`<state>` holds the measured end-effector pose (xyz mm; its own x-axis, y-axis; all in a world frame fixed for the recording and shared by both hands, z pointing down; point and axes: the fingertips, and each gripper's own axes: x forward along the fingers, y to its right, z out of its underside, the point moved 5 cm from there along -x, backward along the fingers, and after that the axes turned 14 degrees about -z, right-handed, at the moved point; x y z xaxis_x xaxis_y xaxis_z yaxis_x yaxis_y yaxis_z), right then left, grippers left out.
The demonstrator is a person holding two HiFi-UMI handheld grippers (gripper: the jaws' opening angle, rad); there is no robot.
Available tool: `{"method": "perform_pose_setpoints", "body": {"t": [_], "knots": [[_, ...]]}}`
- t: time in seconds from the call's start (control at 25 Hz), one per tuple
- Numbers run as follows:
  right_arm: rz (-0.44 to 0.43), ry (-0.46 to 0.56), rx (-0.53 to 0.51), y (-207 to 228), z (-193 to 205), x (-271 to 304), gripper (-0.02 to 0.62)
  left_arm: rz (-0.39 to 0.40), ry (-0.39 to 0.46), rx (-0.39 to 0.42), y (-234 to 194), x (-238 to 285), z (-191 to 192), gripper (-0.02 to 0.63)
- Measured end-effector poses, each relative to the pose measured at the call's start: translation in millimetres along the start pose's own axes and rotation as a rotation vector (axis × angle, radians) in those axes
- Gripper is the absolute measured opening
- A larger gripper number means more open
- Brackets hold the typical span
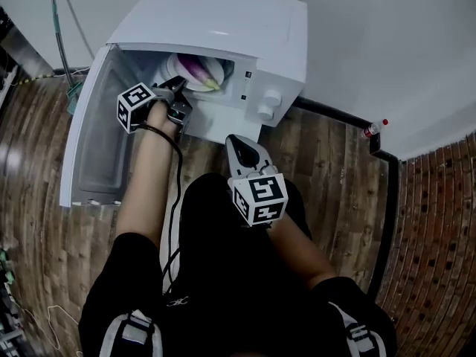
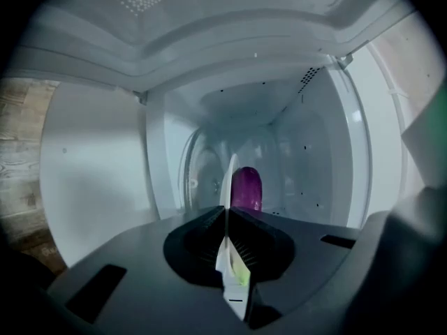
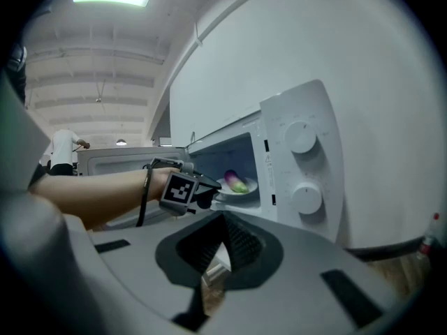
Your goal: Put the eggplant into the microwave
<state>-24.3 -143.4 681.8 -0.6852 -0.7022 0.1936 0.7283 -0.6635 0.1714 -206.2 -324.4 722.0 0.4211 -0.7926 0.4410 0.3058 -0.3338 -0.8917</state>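
Observation:
A purple eggplant (image 1: 199, 71) with a green end lies on a white plate (image 1: 214, 79) inside the open white microwave (image 1: 223, 21). My left gripper (image 1: 178, 88) reaches into the opening and is shut on the plate's near rim. In the left gripper view the plate (image 2: 228, 187) stands edge-on between the pads, with the eggplant (image 2: 246, 188) behind it in the cavity. From the right gripper view, the eggplant (image 3: 235, 181) and plate (image 3: 248, 189) sit in the oven, the left gripper (image 3: 209, 192) at the rim. My right gripper (image 1: 236, 141) hangs back in front of the microwave, shut and holding nothing.
The microwave door (image 1: 93, 140) stands swung open to the left. Two knobs (image 1: 266, 103) are on the control panel at the right. A small red-capped bottle (image 1: 374, 129) stands by the white wall. Wooden floor lies around, with brick paving at the far right.

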Motion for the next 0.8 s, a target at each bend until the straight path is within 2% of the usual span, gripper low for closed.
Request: {"method": "perform_pose_setpoints", "body": {"t": [0.16,0.36,0.52,0.64,0.8], "knots": [[0.019,-0.008,-0.054,0,1,-10,0.012,-0.047,0.026,0.05,5,14,-11,0.02],[0.041,-0.02,-0.059,5,6,-17,0.012,-0.086,0.035,0.08,9,27,-18,0.02],[0.042,-0.028,-0.042,5,16,-17,0.012,-0.125,0.04,0.176,17,33,-19,0.02],[0.041,-0.034,-0.035,3,22,-17,0.012,-0.202,0.063,0.357,23,35,-20,0.039],[0.023,-0.051,-0.023,-3,28,-18,0.012,-0.346,0.141,0.747,24,27,-16,0.088]]}}
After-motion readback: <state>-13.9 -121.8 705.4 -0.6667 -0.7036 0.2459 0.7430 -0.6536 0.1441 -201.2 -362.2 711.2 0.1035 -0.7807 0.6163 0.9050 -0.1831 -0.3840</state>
